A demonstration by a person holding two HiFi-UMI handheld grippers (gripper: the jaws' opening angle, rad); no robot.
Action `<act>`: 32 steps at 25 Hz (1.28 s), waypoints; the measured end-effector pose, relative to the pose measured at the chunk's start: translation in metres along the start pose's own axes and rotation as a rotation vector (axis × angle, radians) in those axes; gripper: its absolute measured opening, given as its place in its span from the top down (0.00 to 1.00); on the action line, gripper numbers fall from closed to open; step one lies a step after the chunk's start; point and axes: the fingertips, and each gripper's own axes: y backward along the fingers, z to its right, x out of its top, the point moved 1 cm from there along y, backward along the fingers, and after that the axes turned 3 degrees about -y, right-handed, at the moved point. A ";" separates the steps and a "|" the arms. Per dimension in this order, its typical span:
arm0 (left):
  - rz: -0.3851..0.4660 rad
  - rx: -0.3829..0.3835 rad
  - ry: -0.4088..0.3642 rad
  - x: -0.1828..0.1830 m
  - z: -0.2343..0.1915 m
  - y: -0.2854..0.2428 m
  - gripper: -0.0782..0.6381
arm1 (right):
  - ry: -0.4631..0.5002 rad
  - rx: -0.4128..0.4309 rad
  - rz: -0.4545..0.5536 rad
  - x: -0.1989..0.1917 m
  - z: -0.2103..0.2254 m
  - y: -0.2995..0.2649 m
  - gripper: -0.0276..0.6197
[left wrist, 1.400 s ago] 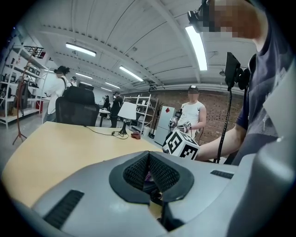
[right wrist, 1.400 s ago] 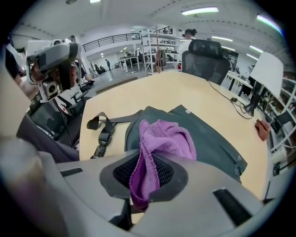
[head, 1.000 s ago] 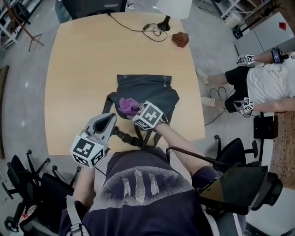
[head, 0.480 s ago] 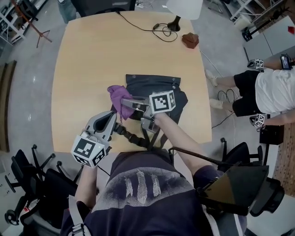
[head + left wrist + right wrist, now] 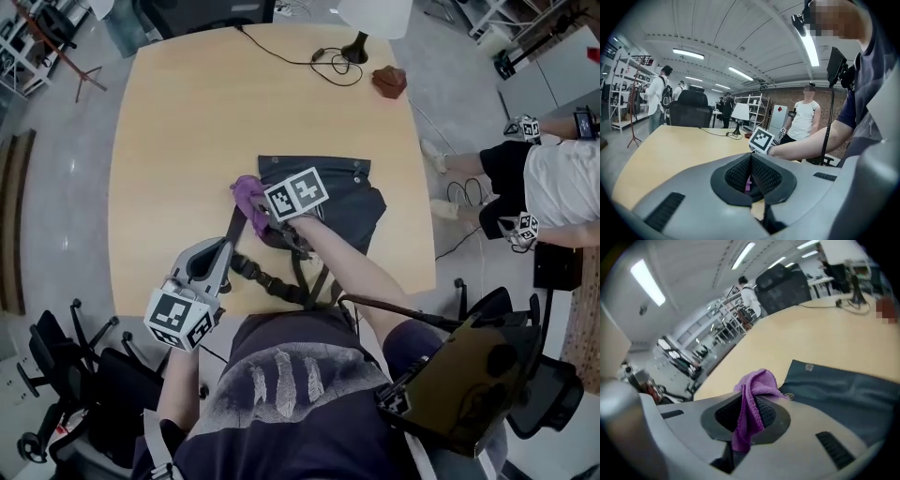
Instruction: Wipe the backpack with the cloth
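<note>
Purple microfibre cloth [image 5: 248, 194] is pinched between the jaws of the right gripper [image 5: 260, 212], which are shut tight on a bunched fold of it; the right gripper view shows the cloth [image 5: 754, 392] draped over the black ribbed pads, one end hanging down. The cloth touches the dark grey fabric backpack [image 5: 342, 192] at its 10 o'clock corner. The backpack lies flat on the pale wooden table [image 5: 178, 122], towards the table's 4 o'clock side, its black straps [image 5: 272, 281] trailing to the near edge at 6 o'clock. The left gripper [image 5: 217, 251] sits at the backpack's 7 o'clock, near the straps, its jaws pressed together with nothing held. A white lamp base with a black cable [image 5: 354, 52] stands at the table's 12 o'clock edge.
</note>
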 end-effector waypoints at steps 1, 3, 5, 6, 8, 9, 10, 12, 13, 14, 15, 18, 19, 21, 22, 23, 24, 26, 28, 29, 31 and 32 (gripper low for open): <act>-0.002 -0.002 0.002 -0.001 0.000 -0.001 0.88 | 0.103 -0.065 -0.058 -0.001 0.004 0.000 0.91; -0.004 -0.011 0.004 -0.001 0.003 -0.004 0.88 | 0.291 -0.171 -0.166 -0.002 0.013 0.002 0.91; -0.004 -0.025 0.002 -0.001 0.007 -0.008 0.88 | 0.418 -0.249 -0.232 -0.002 0.025 0.008 0.91; -0.003 -0.033 -0.001 0.000 0.009 -0.011 0.88 | 0.446 -0.274 -0.249 -0.002 0.033 0.012 0.91; -0.003 -0.047 -0.006 0.002 0.013 -0.015 0.88 | 0.424 -0.286 -0.255 -0.005 0.044 0.019 0.91; -0.004 -0.052 -0.009 0.003 0.014 -0.017 0.88 | 0.411 -0.285 -0.252 -0.007 0.048 0.022 0.91; -0.006 -0.056 -0.011 0.004 0.015 -0.018 0.88 | 0.409 -0.286 -0.249 -0.007 0.049 0.024 0.91; -0.012 -0.062 -0.014 0.004 0.017 -0.020 0.88 | 0.420 -0.290 -0.243 -0.009 0.050 0.027 0.91; -0.015 -0.065 -0.015 0.005 0.018 -0.022 0.88 | 0.424 -0.292 -0.240 -0.009 0.052 0.029 0.91; -0.017 -0.067 -0.017 0.005 0.020 -0.023 0.88 | 0.424 -0.294 -0.237 -0.010 0.053 0.031 0.91; -0.018 -0.068 -0.019 0.005 0.021 -0.024 0.88 | 0.422 -0.295 -0.233 -0.010 0.056 0.034 0.91; -0.020 -0.072 -0.023 0.005 0.025 -0.026 0.88 | 0.416 -0.313 -0.223 -0.011 0.065 0.046 0.91; -0.021 -0.074 -0.024 0.005 0.025 -0.027 0.88 | 0.413 -0.321 -0.220 -0.012 0.069 0.050 0.91; -0.024 -0.079 -0.024 0.004 0.027 -0.028 0.88 | 0.401 -0.342 -0.216 -0.013 0.079 0.060 0.91; -0.026 -0.082 -0.023 0.003 0.029 -0.029 0.88 | 0.397 -0.358 -0.219 -0.015 0.085 0.066 0.91; -0.029 -0.086 -0.023 0.003 0.030 -0.031 0.88 | 0.395 -0.375 -0.225 -0.017 0.092 0.072 0.91; -0.032 -0.092 -0.024 0.002 0.033 -0.032 0.88 | 0.392 -0.392 -0.233 -0.019 0.099 0.079 0.91; -0.035 -0.105 -0.028 0.003 0.037 -0.036 0.88 | 0.371 -0.422 -0.246 -0.026 0.116 0.093 0.91; -0.034 -0.117 -0.035 0.006 0.042 -0.040 0.88 | 0.338 -0.442 -0.243 -0.031 0.131 0.105 0.91; -0.033 -0.123 -0.040 0.007 0.043 -0.043 0.88 | 0.325 -0.448 -0.236 -0.032 0.137 0.110 0.91; -0.034 -0.135 -0.050 0.011 0.046 -0.047 0.88 | 0.310 -0.461 -0.223 -0.033 0.145 0.119 0.91; -0.033 -0.137 -0.054 0.012 0.046 -0.048 0.88 | 0.305 -0.466 -0.218 -0.033 0.148 0.123 0.91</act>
